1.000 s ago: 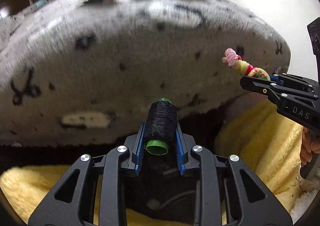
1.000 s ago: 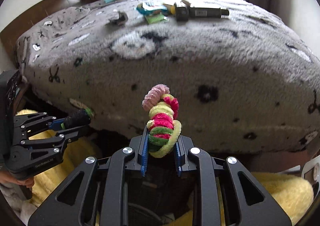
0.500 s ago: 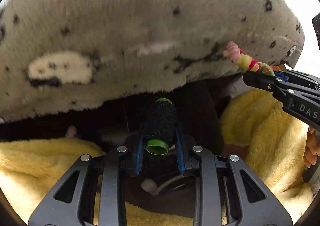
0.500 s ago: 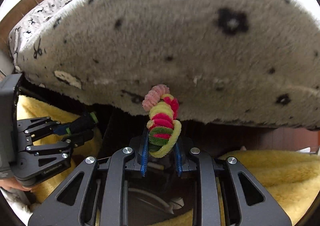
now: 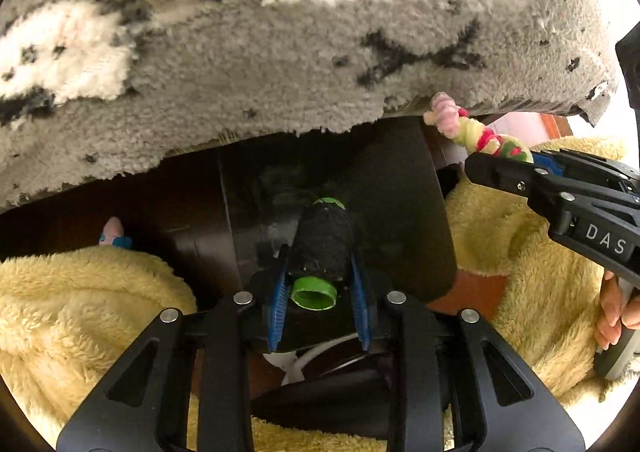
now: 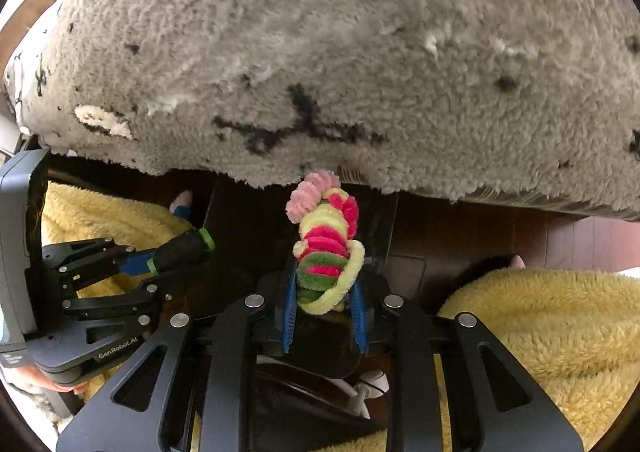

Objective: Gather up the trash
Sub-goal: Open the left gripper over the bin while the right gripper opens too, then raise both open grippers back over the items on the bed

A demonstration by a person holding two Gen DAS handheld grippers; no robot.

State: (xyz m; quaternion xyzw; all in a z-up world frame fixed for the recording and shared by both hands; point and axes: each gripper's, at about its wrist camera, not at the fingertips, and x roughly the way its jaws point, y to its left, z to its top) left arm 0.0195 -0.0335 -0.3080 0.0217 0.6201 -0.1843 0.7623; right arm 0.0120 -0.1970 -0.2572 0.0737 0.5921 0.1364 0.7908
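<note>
My left fingers (image 5: pixel 320 284) are clamped on a spool of black thread (image 5: pixel 322 248). It sits in the lower middle of the left view. The spool has a green tube inside, and I can see its round green end close to me between the blue pads (image 5: pixel 278 304). The other green end pokes out at the far tip.

My right fingers (image 6: pixel 324 300) are clamped on a twisted bundle of fuzzy pipe cleaners (image 6: pixel 326 240). It stands up in the middle of the right view. It is pink at the top, then pale yellow, red and green lower down. A yellow loop curls around its bottom.

In the left view, my right fingers come in from the right edge with the fuzzy bundle sticking out toward the upper left. My right hand (image 5: pixel 614 308) shows at the right edge. In the right view, my left fingers come in from the left side, and the black spool points toward the middle.

A big fluffy grey blanket (image 5: pixel 280 31) with black marks and a white patch fills the top of both views. Its edge hangs down over a dark space. Under it, in the middle, is something dark and black that I cannot make out well. Soft yellow fleece (image 5: pixel 72 316) lies at the lower left and lower right of each view. A tiny pink and blue thing (image 5: pixel 113 232) peeks out at the left, just above the yellow fleece.
</note>
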